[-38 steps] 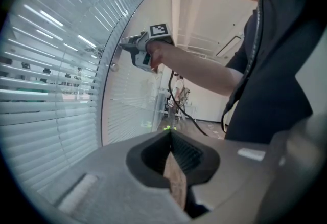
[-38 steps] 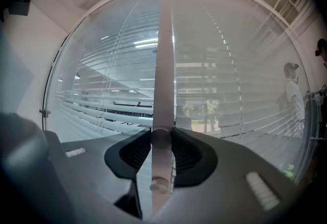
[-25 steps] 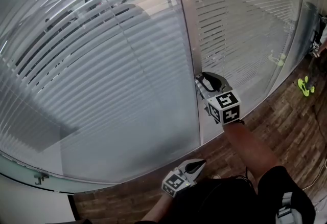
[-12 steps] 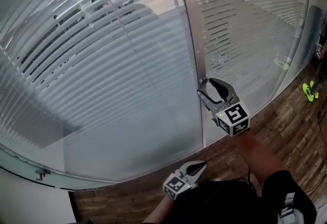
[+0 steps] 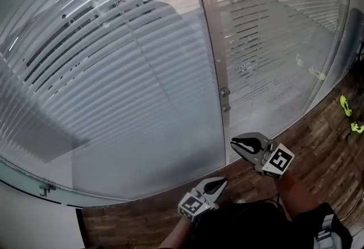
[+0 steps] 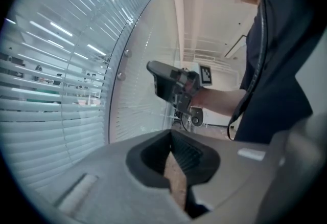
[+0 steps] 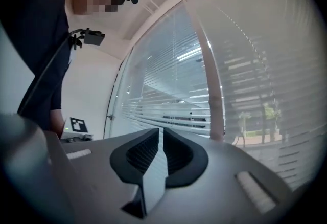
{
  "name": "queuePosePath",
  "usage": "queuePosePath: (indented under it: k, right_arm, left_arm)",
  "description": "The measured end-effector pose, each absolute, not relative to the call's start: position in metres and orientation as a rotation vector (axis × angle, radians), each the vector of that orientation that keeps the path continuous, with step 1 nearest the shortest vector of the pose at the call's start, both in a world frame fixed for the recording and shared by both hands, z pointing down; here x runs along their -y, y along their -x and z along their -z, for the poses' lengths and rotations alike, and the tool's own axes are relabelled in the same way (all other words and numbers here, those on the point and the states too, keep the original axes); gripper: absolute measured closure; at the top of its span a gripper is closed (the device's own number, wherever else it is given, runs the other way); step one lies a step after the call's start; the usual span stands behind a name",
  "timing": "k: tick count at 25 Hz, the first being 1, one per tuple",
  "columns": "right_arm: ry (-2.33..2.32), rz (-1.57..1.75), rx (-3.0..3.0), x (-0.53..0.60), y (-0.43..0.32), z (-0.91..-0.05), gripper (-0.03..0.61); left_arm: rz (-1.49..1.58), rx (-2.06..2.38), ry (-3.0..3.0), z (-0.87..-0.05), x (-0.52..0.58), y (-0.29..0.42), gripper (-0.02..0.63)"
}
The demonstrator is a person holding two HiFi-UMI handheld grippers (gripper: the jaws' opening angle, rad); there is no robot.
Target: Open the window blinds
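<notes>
White slatted blinds (image 5: 114, 71) hang behind curved glass, their slats partly tilted; a second blind (image 5: 267, 43) hangs right of the pale post (image 5: 211, 32). Two small round fittings (image 5: 224, 93) sit on the glass beside the post. My right gripper (image 5: 240, 144) hovers low in front of the post's foot, apart from the glass. Its jaws have just been closing, with nothing between them, and they now stand shut. It also shows in the left gripper view as the right gripper (image 6: 152, 68). My left gripper (image 5: 220, 185) stays near my body, shut and empty.
A brick-patterned wooden floor (image 5: 318, 128) runs along the foot of the glass. Yellow-green objects (image 5: 345, 104) lie at the far right. At the lower left is a white wall (image 5: 34, 225) with a small bracket (image 5: 44, 189).
The right gripper has drawn back from the fittings on the post, down and toward me. Its jaws stood wide half a second ago and are now together. The left gripper has barely moved.
</notes>
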State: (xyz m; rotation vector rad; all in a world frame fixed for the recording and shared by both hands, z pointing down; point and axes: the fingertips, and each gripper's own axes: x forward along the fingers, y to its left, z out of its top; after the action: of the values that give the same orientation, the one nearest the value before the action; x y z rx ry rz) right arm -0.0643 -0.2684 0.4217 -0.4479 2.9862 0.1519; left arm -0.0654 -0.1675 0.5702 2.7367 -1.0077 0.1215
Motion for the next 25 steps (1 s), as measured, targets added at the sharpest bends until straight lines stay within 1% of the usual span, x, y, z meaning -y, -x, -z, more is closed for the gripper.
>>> queuePosePath:
  k: [1,3,10,16,25]
  right_arm:
    - [0.424,-0.136,-3.0,0.26,0.06,-0.432,0.554]
    - [0.389,-0.096,-3.026,0.245,0.05,-0.455,0.571]
    - [0.425,-0.023,-3.123,0.229,0.016,-0.507,0.572]
    - [0.404,0.004,-3.162,0.224,-0.016,-0.529,0.572]
    - [0.295,-0.039,-3.173,0.216,-0.022,-0.531,0.572]
  left_arm:
    - [-0.12,1.017,-2.735,-0.571,0.169,0.065,0.61]
    - [-0.119,1.03,-2.735,-0.572,0.171,0.064,0.609]
    - [-0.126,1.139,-2.8,-0.563,0.181,0.073,0.61]
    - [-0.135,1.195,-2.815,-0.557,0.192,0.064,0.609]
    - [-0.169,1.222,-2.807,-0.546,0.196,0.039,0.609]
